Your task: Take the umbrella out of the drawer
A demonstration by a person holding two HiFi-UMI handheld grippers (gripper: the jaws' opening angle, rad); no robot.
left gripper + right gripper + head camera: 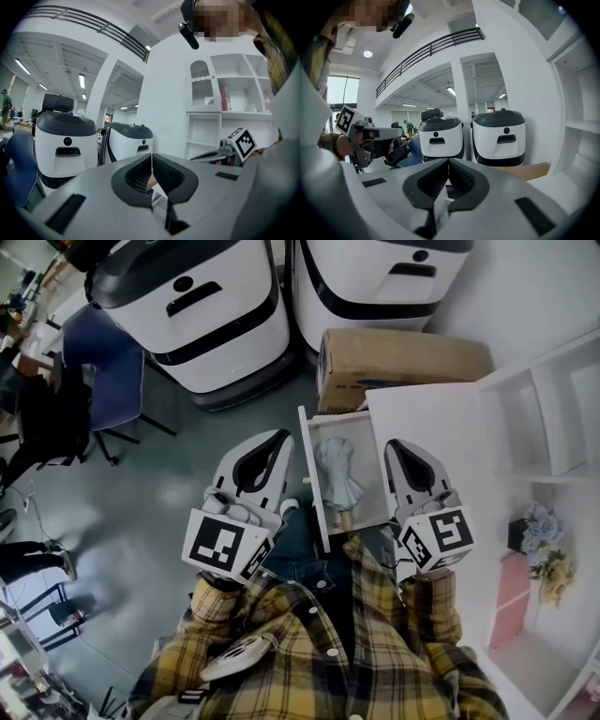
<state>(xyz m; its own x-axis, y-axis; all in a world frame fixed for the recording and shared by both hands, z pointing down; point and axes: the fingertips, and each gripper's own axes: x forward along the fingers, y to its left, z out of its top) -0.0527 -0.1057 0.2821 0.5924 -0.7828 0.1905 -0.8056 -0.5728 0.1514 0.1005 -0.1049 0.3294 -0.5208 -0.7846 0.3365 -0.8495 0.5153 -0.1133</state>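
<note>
Nearest, the left gripper (279,437) has its jaws pressed tip to tip with nothing between them; the right gripper (394,446) is pinched together in the same way and is empty too; each is held roughly level, one on either side of the drawer (314,486).

The drawer stands pulled out between them, so the opening step looks done. The umbrella (337,474) lies folded inside it, to the right of the left gripper and just left of the right one, its brownish end toward the person; neither gripper touches it.

By my reading the whole of the taking is left: one gripper has to open, go down into the drawer, close on the umbrella and lift it clear.

The right gripper hangs over the white cabinet top (422,409) beside the drawer. Beyond both jaws sits a cardboard box (403,357); farther off stand two white machines (211,320); shelves (553,418) rise to the right gripper's right.
</note>
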